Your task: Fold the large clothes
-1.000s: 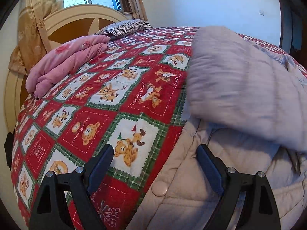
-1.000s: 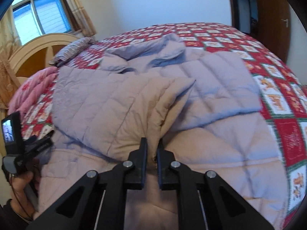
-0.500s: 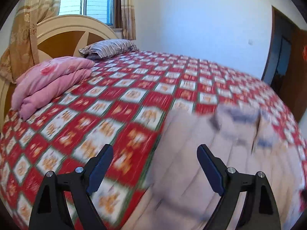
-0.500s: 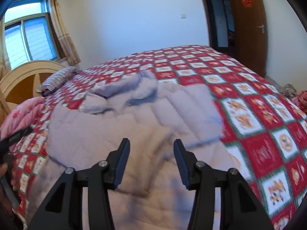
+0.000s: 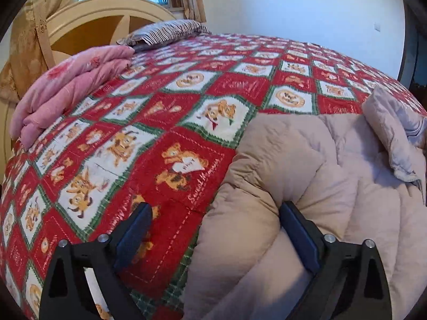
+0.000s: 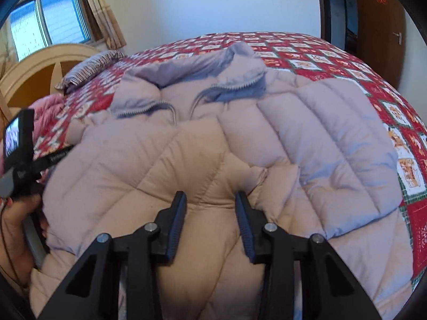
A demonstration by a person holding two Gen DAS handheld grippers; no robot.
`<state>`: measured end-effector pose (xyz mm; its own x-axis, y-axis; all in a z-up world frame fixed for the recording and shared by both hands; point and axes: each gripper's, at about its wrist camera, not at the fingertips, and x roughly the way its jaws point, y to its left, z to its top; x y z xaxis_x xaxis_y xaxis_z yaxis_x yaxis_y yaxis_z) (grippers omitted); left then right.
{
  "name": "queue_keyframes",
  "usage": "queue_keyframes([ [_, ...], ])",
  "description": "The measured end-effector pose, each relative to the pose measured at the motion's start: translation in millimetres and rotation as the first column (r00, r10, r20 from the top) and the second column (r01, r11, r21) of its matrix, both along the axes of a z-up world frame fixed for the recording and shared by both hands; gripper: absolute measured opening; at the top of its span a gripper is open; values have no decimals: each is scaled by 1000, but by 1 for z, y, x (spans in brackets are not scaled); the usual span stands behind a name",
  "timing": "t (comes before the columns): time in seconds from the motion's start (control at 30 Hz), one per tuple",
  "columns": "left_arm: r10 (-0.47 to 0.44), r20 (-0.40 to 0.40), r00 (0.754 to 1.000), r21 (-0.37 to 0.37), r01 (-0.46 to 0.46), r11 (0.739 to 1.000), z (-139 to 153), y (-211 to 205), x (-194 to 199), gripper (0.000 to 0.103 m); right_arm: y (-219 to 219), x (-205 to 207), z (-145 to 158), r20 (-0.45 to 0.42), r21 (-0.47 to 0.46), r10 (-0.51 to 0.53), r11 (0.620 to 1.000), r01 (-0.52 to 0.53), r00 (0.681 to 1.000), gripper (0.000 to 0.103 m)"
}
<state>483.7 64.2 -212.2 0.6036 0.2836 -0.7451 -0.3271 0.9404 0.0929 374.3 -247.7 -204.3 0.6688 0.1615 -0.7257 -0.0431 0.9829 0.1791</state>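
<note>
Bedding in red and green patchwork with cartoon bears, a quilted bedspread (image 5: 170, 122), is covering the bed and carrying everything. Along its left edge by the headboard, a folded pink quilt (image 5: 66, 90) is lying, with a striped grey pillow (image 5: 165, 33) resting at the head corner just beyond it. Moving right, the left gripper (image 5: 213, 229) is spreading its black jaws wider, one finger hovering over bare bedspread and the other sitting against the left edge of the puffy beige quilted down coat (image 6: 202, 165); the pads are not pressing on cloth. The coat is lying spread across the near middle of the bed, its collar and zip pointing toward the far edge. Above its front panel the right gripper (image 6: 210, 213) is narrowing its half-parted jaws, a ridge of coat fabric bulging between them without being pinched yet.
</note>
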Motion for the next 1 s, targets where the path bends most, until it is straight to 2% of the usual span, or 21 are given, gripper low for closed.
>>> queue_keyframes([
  [0.13,-1,-29,1000,-29,0,1000,-6,4,6,101,2,1,-5,-10,-34,-2,999,1,1000,41],
  [0.43,-5,-40,999,-43,3,999,-9,5,9,102,5,2,-9,-4,-52,-6,999,6,1000,41],
  [0.6,-1,-36,999,-16,1,1000,-6,1,9,102,6,2,-9,4,-59,-8,998,8,1000,41],
  [0.67,15,-45,999,2,-15,1000,4,0,4,102,7,2,-9,5,-64,-8,998,8,1000,41],
  [0.73,31,-25,999,-20,-32,999,19,-1,-9,102,7,1,-8,3,-63,-5,998,5,1000,41],
  [0.87,8,114,993,-90,2,996,64,-11,-42,102,-1,-8,5,33,-24,28,999,-27,999,44],
  [0.93,-24,145,989,-68,34,997,78,-22,-42,102,-5,-17,19,84,-17,48,999,-46,995,46],
  [1.0,-16,143,990,-20,19,1000,80,-28,-32,102,-14,-24,42,161,-51,39,998,-32,986,53],
])
